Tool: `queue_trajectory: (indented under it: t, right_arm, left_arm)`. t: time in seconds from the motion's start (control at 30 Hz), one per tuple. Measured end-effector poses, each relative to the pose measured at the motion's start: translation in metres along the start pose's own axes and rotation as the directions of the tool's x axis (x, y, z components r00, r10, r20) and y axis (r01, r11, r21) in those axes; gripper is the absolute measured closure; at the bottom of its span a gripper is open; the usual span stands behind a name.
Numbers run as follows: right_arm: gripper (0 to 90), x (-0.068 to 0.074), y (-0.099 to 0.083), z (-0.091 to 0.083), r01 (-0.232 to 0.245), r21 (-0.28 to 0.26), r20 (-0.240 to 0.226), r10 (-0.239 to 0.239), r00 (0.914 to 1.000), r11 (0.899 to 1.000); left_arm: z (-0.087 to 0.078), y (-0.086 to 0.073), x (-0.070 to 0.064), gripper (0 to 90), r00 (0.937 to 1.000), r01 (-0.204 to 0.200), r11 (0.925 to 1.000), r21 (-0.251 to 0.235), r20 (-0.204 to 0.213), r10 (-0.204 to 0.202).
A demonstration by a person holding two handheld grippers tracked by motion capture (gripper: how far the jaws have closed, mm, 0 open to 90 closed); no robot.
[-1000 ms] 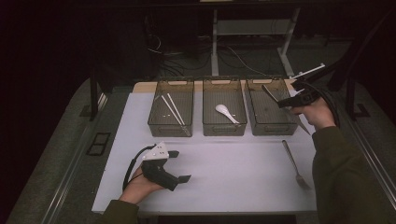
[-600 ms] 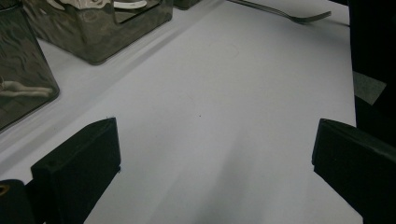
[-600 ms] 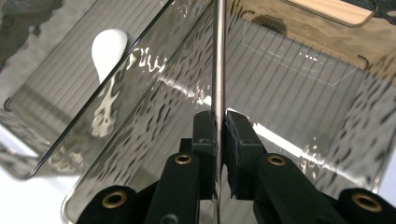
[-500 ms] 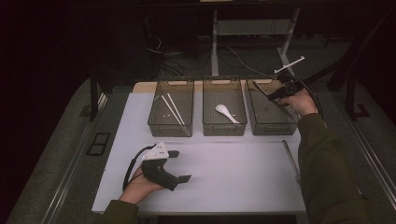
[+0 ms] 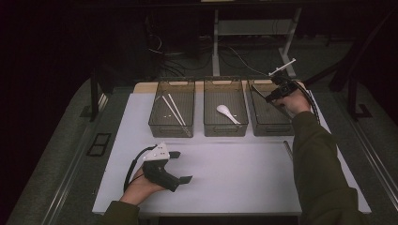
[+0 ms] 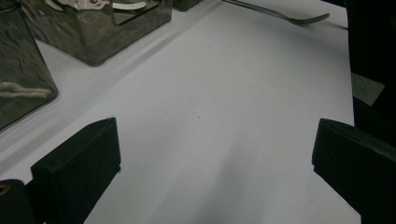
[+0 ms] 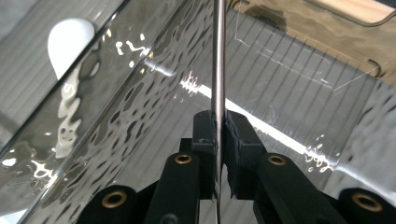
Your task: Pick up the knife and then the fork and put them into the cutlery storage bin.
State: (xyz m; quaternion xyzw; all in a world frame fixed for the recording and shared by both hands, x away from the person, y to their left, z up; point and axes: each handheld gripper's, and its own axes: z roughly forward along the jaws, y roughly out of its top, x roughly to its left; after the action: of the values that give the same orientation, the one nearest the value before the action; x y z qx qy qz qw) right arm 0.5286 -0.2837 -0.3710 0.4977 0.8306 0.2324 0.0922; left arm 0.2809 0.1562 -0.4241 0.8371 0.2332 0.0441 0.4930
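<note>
Three clear bins stand in a row at the back of the white table (image 5: 234,164). My right gripper (image 5: 271,96) hangs over the right bin (image 5: 270,126), shut on a thin metal utensil handle (image 7: 218,56) that points down into it; the utensil's head is hidden. The bin's ribbed floor (image 7: 289,93) lies right below the jaws. The middle bin (image 5: 225,129) holds a white spoon (image 5: 227,113), and the left bin (image 5: 170,129) holds white chopsticks (image 5: 172,111). My left gripper (image 5: 183,166) rests on the table near the front, open with nothing between its fingers (image 6: 74,168).
A metal fork (image 6: 280,14) lies on the table at the right, partly hidden by the right sleeve (image 5: 319,159) in the high view. The white spoon (image 7: 70,39) shows through the bin wall. Dark floor, cables and table legs lie beyond the far edge.
My right gripper has moved forward and left with the metal utensil, from beside the right bin to above it. The left gripper has stayed put.
</note>
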Motion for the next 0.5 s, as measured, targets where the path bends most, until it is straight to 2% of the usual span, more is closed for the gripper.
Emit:
queue_trajectory:
  t: [0.37, 0.5]
  right_arm:
    - [81.4, 0.001, -0.004, 0.019, -0.004, 0.058, 0.022, 0.003, 0.9998, 0.998]
    - [72.5, 0.000, -0.006, 0.016, -0.030, 0.018, 0.010, 0.030, 0.9995, 0.999]
  left_arm:
    - [0.000, 0.000, 0.000, 0.4, 1.0000, -0.001, 1.0000, 0.004, 0.003, 0.001]
    - [0.000, 0.000, 0.000, 0.4, 1.0000, 0.001, 1.0000, 0.003, 0.002, -0.001]
